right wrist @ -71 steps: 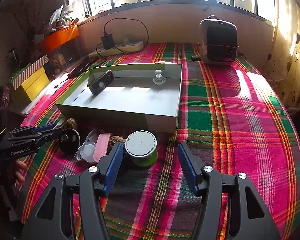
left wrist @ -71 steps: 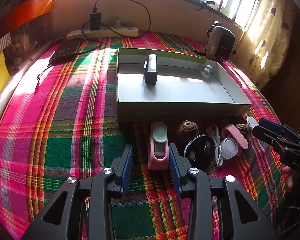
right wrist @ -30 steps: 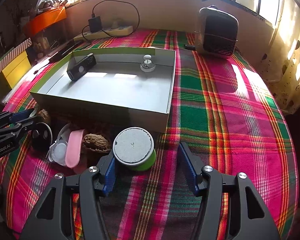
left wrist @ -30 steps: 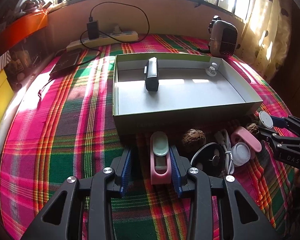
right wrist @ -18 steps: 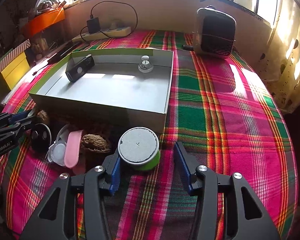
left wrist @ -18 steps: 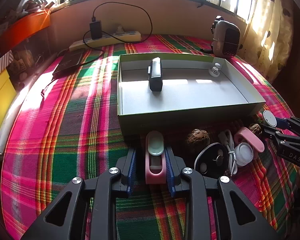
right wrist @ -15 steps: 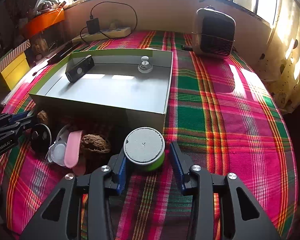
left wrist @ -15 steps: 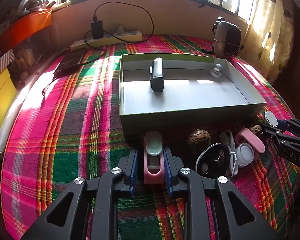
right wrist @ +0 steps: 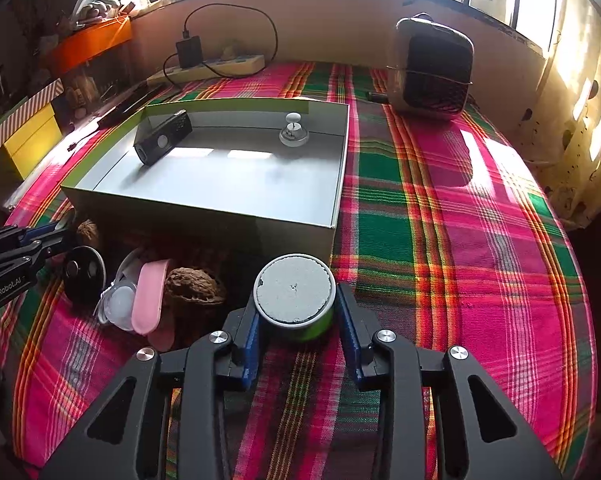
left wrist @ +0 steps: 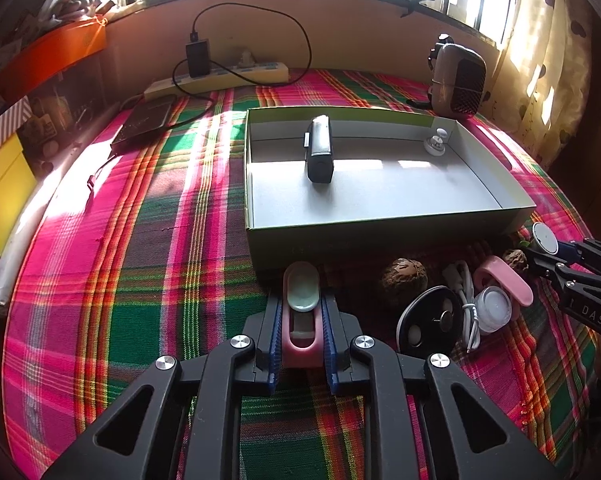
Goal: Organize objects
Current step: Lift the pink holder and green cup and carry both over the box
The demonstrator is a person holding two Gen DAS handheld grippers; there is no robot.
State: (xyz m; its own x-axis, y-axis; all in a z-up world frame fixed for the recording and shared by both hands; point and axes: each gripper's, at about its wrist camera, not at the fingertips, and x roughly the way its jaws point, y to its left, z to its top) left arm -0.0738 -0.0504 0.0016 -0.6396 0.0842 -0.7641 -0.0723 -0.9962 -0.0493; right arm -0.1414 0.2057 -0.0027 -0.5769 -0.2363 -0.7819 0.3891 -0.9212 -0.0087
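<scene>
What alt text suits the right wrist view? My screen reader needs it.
The right gripper is shut on a round green container on a plaid cloth, just before a shallow box holding a black device and a white knob.

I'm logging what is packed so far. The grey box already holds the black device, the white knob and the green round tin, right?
Not quite. The box holds only the black device and the white knob. The right wrist view shows the green round tin outside on the cloth, clamped in the right gripper.

Both wrist views close, angled down over tongs; share grey box (left wrist: 380, 216).
</scene>
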